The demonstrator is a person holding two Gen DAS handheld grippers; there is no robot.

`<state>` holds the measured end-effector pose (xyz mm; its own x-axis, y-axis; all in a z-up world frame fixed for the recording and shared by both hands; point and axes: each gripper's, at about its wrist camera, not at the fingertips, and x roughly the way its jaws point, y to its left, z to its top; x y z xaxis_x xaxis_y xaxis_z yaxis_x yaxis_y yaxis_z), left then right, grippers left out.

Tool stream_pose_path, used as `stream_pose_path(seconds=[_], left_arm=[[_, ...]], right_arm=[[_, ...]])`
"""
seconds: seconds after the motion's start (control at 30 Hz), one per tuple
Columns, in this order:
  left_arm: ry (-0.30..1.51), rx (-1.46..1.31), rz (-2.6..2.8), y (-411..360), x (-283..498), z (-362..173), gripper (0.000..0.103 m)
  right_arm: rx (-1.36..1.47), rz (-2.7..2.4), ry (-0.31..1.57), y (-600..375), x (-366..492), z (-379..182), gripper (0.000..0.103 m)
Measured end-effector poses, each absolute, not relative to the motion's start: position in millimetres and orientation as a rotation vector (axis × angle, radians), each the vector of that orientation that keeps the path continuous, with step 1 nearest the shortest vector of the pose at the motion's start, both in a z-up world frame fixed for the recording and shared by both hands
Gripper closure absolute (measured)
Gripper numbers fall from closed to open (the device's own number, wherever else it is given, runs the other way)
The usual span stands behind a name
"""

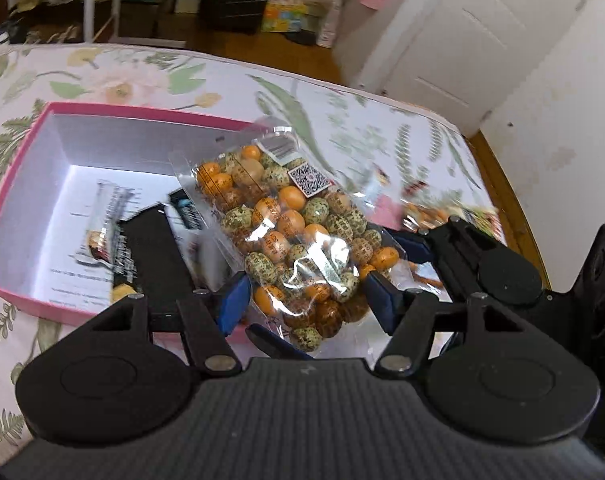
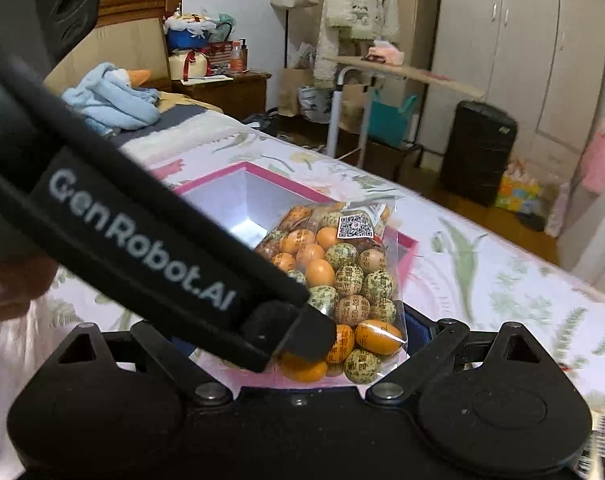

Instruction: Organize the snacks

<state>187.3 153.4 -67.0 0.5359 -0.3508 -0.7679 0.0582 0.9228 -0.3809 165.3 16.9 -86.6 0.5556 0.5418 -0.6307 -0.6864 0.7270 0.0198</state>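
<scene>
Clear plastic bag of orange and green-speckled coated nuts (image 1: 298, 236) hangs above the near edge of an open pink cardboard box with white inside (image 1: 34, 152), on a floral bedsheet (image 1: 342, 120). Left gripper (image 1: 306, 300) has its blue pads clamped on the bag's lower part. Right gripper (image 2: 342, 344) also reaches the bag, but I cannot tell how its jaws stand. Wrapped snacks (image 1: 106, 220) lie inside the box.

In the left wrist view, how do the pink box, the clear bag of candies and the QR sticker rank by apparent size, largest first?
1. pink box, partly hidden
2. clear bag of candies, nearer the camera, so its true size relative to the box is unsure
3. QR sticker, on the bag
</scene>
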Motion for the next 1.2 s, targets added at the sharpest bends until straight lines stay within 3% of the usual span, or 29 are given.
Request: stream_pose_path(seconds=[0.43, 0.8, 1.2], left_arm=[[1.014, -0.440, -0.046, 196.2, 227.0, -122.0, 0.039], [0.927, -0.363, -0.121, 180.1, 194.3, -84.8, 0.039], [0.900, -0.208, -0.295, 103.4, 163.4, -22.1, 0.039]], right_arm=[[-0.214, 0.812, 0.768, 66.6, 218.9, -131.7, 0.006], [-0.273, 0.754, 0.694, 25.4, 179.6, -85.3, 0.005], [-0.135, 0.632, 0.628, -120.3, 143.6, -30.9, 0.005]])
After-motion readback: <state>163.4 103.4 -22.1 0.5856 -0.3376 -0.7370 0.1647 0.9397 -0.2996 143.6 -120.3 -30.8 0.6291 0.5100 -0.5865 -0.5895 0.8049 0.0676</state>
